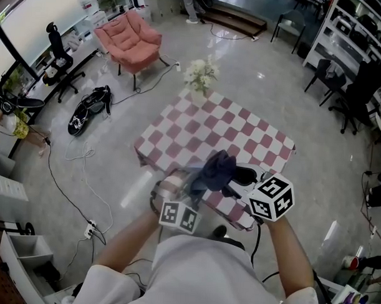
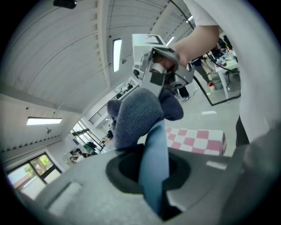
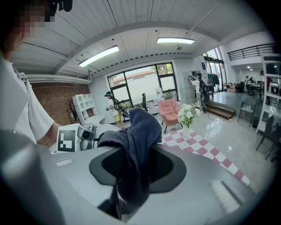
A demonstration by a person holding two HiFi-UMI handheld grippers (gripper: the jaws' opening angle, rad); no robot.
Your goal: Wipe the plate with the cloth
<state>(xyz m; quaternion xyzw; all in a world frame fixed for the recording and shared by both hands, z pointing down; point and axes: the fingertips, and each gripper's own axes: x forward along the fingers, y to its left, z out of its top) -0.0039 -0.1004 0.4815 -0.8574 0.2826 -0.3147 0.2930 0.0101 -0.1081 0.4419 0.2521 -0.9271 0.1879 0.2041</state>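
Your left tool (image 2: 151, 176) is clamped on the plate (image 2: 154, 140), which is held edge-on in the air over the near edge of the checkered counter (image 1: 253, 141). Your right tool (image 3: 131, 171) is clamped on the cloth (image 3: 140, 132), which is draped against the plate's upper rim.

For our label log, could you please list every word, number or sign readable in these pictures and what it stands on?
No readable text: no word, number or brand shows in any view.
The marker cubes on the left gripper and right gripper: only black-and-white square patterns, no letters.
The dark blue cloth and the light blue plate: no print visible.
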